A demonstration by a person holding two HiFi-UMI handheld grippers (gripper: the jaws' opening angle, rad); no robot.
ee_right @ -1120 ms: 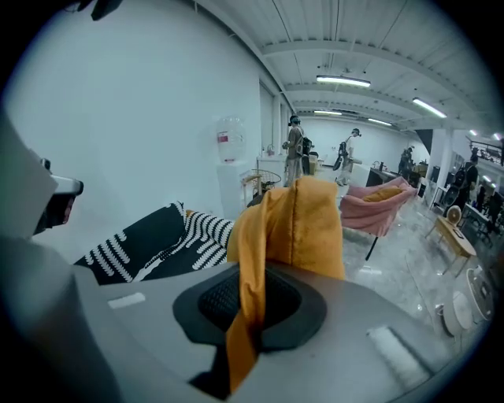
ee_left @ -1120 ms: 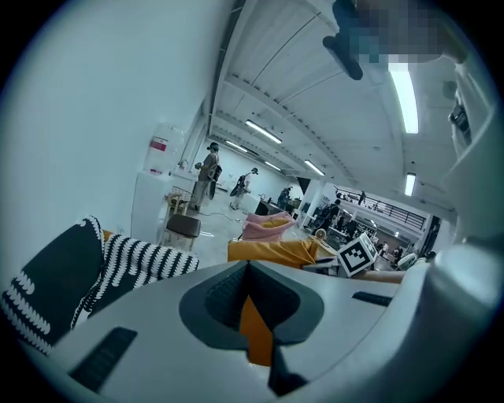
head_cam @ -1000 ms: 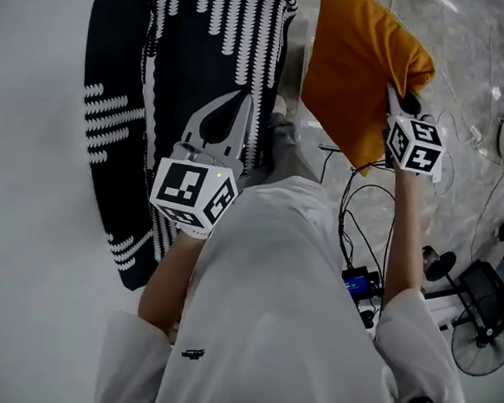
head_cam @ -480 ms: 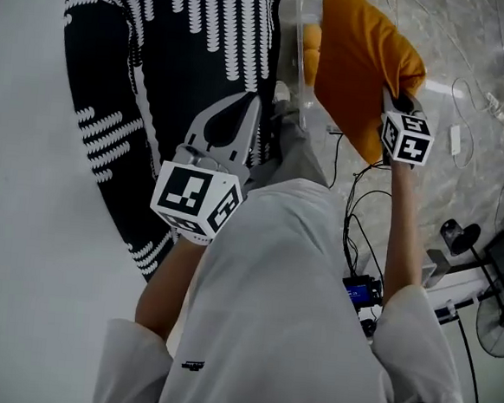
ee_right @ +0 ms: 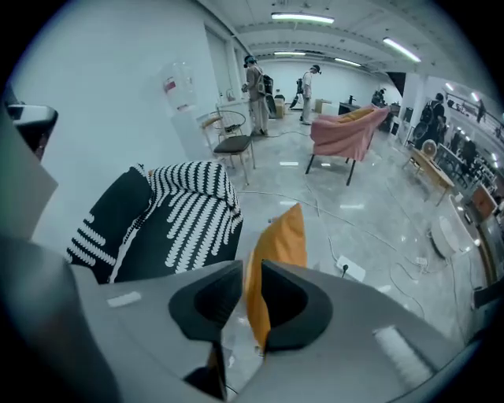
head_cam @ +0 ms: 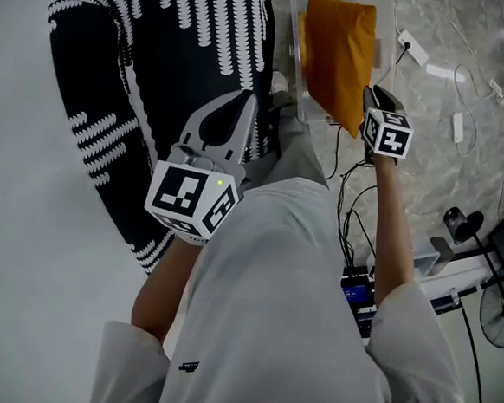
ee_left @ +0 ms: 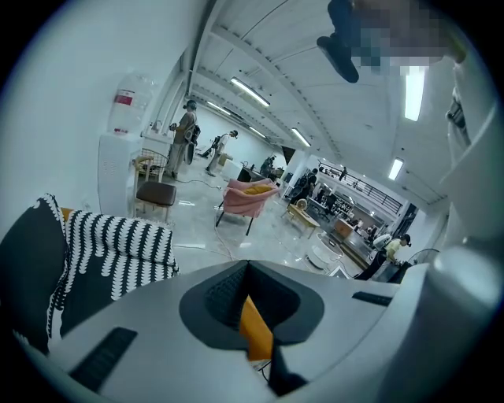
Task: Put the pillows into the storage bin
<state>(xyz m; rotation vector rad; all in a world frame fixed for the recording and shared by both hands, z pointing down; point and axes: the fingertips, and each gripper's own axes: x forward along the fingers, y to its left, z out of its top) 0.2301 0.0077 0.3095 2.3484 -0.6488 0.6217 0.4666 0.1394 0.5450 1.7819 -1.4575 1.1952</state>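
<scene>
Orange pillow (head_cam: 337, 55) stands in bin (head_cam: 293, 73) on marbled floor (head_cam: 445, 172).

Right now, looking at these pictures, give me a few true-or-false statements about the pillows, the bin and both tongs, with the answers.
1. The orange pillow is in the clear storage bin. True.
2. The left tongs grip a black-and-white pillow. False: they are shut on nothing and hang above the black-and-white pillows.
3. The black-and-white pillows already lie in the storage bin. False: they lie outside it, to its left in the head view.
4. The edge of the orange pillow is between the right tongs. True. These tongs have just been opening, and a slim gap shows beside the pillow.
</scene>
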